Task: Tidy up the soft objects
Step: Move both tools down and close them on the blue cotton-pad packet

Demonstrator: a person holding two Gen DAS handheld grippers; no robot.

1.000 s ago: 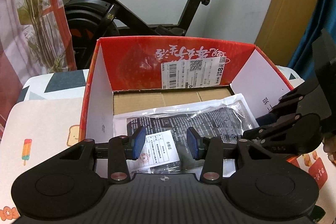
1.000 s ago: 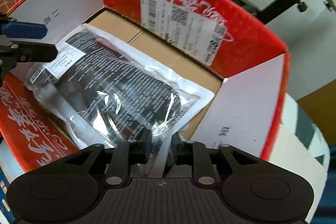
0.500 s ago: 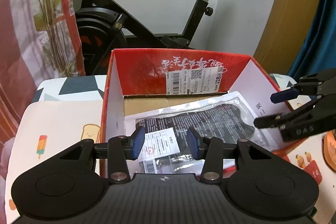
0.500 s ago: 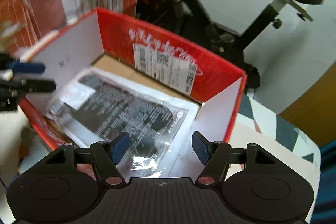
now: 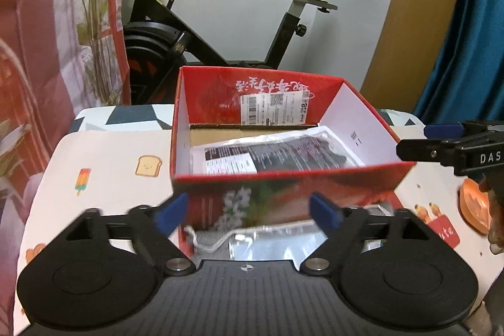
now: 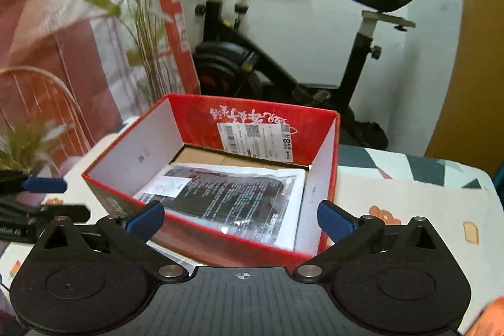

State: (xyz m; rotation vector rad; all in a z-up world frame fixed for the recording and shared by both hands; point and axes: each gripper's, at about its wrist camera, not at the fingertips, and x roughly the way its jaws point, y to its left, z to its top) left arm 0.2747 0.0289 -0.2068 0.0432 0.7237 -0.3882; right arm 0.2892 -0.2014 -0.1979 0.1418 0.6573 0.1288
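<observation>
**One packet boxed, at least one more left on the worktop**

Two grippers are seen drawn clear of the box, and nothing is held by either. In the left wrist view the left gripper (image 5: 249,211) has its blue pads spread wide; its jaws have just been opening, and only open air lies between them. In the right wrist view the right gripper (image 6: 241,218) is likewise spread to its full width, its jaws having just been opening, with nothing pinched.

Just beyond the left gripper, on the worktop (image 5: 104,166) against the near outer wall of the box, a second clear plastic packet (image 5: 277,241) is seen lying flat, partly hidden by the gripper body. Its contents cannot be told, as that part of the picture is blurred. It is judged to be the next thing to be put away.

Further on stands the red cardboard box (image 6: 252,247), open at the top. Inside it, a clear bag holding a dark soft item (image 6: 233,197) is laid flat on the brown floor of the box, with its white label towards the left wall. This part of the task is judged done.

Whether other soft things wait outside the views cannot be told. Behind the box an exercise bike (image 5: 220,30) and a patterned curtain (image 5: 47,52) are seen; neither is part of the task.
</observation>
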